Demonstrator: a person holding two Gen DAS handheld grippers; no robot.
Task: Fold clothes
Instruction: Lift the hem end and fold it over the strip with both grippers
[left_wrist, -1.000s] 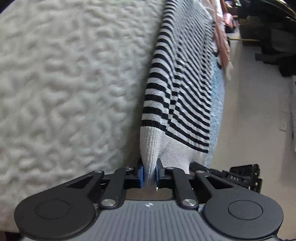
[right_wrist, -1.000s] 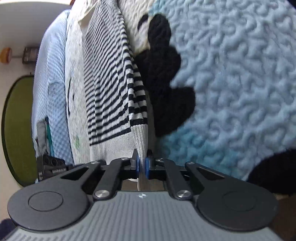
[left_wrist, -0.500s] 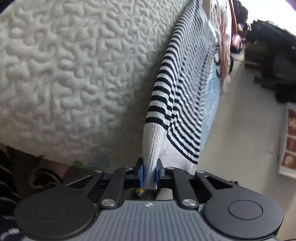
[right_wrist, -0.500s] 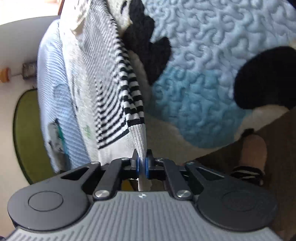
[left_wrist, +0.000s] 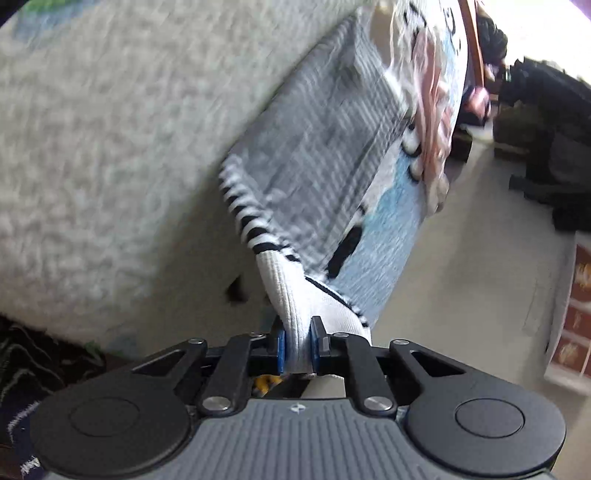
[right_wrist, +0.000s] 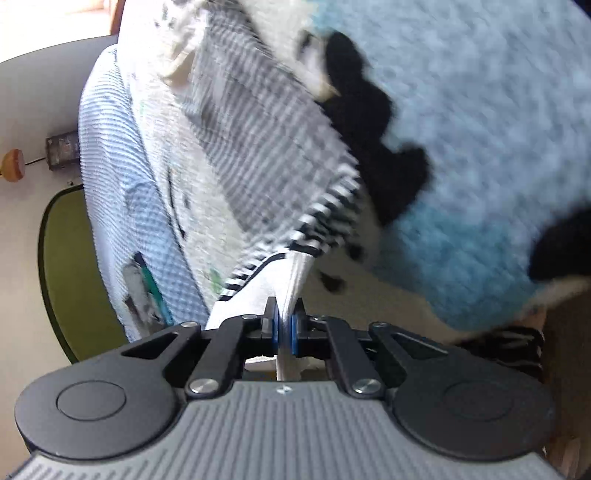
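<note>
A black-and-white striped sweater (left_wrist: 321, 147) with a white ribbed hem stretches away from me over the quilted bed, blurred by motion. My left gripper (left_wrist: 295, 349) is shut on one corner of its white hem. In the right wrist view the same striped sweater (right_wrist: 258, 155) runs up the frame, and my right gripper (right_wrist: 283, 334) is shut on the other hem corner. Both corners hang lifted off the bed, with the cloth pulled taut between the grippers and the far end.
The white quilted bedcover (left_wrist: 110, 147) fills the left wrist view's left side; its blue and black patches (right_wrist: 461, 129) fill the right wrist view's right. A light blue waffle cloth (right_wrist: 110, 166) lies beside the sweater. Floor, a green round mat (right_wrist: 70, 258) and dark clutter (left_wrist: 546, 129) lie beyond.
Both grippers have risen and rolled with the hem still clamped. The sweater has lifted off the bed and now slants across both views; the picture has become blurred.
</note>
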